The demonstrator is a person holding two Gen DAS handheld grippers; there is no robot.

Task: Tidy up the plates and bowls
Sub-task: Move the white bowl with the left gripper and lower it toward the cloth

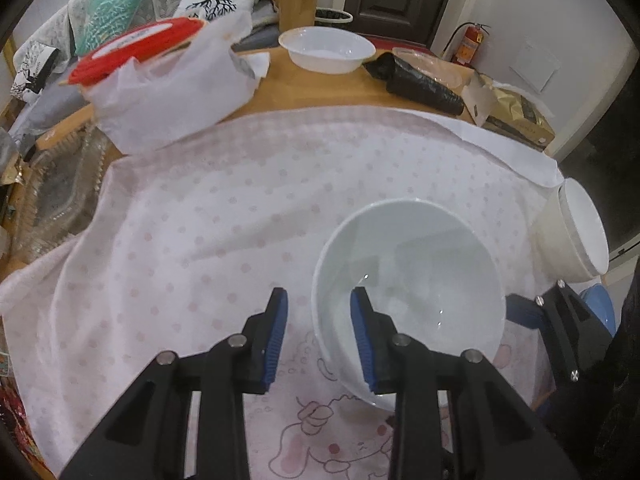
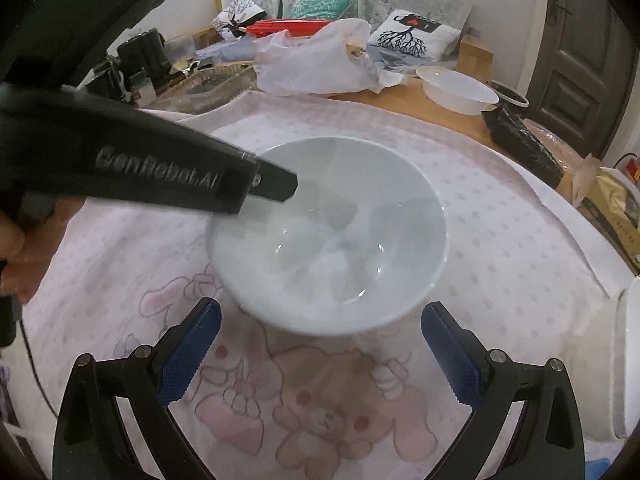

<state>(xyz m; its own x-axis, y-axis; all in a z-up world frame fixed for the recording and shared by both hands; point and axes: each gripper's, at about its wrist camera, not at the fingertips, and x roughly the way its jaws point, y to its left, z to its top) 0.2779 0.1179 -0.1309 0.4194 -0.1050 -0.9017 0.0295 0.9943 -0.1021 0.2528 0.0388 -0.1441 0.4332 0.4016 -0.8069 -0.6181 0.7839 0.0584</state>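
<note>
- Glazed white ceramic bowl [image 1: 408, 304] sits upright on the pink polka-dot cloth with a cartoon bear print [image 1: 200, 240], near the table's front edge.
- Left gripper [image 1: 319, 334] straddles the bowl's near-left rim: one blue-padded finger is inside the bowl, the other outside, with a gap on the outer side, so the jaws are apart and not clamped.
- Right gripper [image 2: 320, 354] hovers just in front of the same bowl [image 2: 328, 236], its fingers spread wide and touching nothing.
- Second white bowl [image 1: 576, 232] lies tipped on its side at the cloth's right edge.
- White plastic bowl [image 1: 326, 50] stands on the bare wooden table [image 1: 328, 88] at the far side, well apart from the ceramic one.
- Beside it lie a rolled black plastic bag [image 1: 420, 80] and a white plastic bag [image 1: 168, 88] holding a red-lidded container [image 1: 132, 46].
</note>
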